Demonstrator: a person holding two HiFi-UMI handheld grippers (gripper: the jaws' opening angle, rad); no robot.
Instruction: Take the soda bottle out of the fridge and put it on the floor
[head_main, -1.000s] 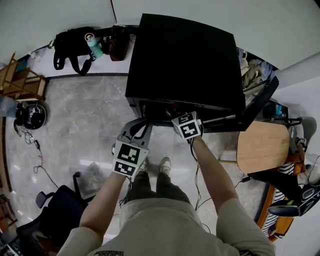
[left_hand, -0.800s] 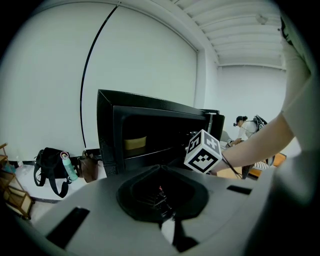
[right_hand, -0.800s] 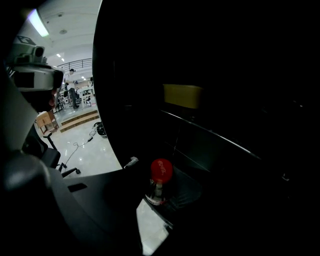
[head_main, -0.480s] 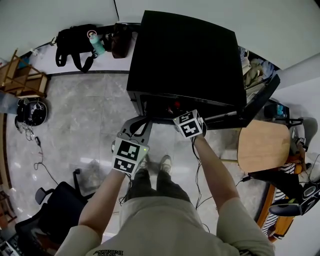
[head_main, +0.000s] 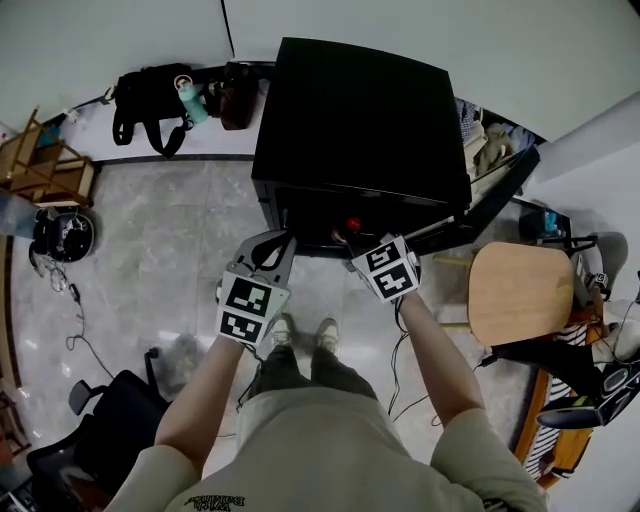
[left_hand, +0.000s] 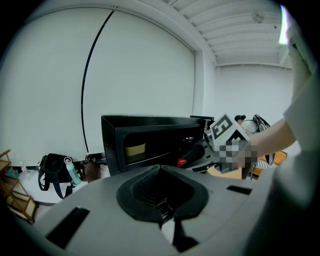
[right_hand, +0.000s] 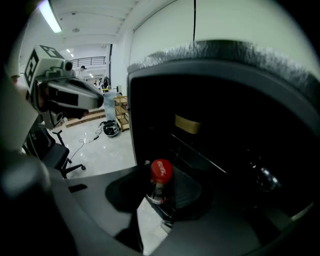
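Observation:
The black fridge (head_main: 360, 110) stands open in front of me, its door (head_main: 500, 200) swung to the right. My right gripper (head_main: 360, 240) has just been closing and is shut on the neck of the soda bottle (head_main: 352, 225), red cap up, at the fridge's front edge. In the right gripper view the red cap (right_hand: 161, 171) stands between the pads of the right gripper (right_hand: 159, 196), with the dark fridge interior (right_hand: 225, 125) behind. In the left gripper view the bottle (left_hand: 183, 161) shows before the fridge (left_hand: 150, 137). My left gripper (head_main: 272, 248) hangs left of the opening, its pads (left_hand: 150, 190) together on nothing.
A round wooden stool (head_main: 515, 290) stands right of the fridge door. A black bag (head_main: 150, 95) with a teal bottle leans on the far wall. A wooden rack (head_main: 45, 160) and an office chair (head_main: 110, 420) are on the left. A yellow item (left_hand: 134, 148) sits inside the fridge.
My right gripper has drawn back out of the fridge and risen, bringing the red-capped bottle into sight. The left gripper has shifted slightly.

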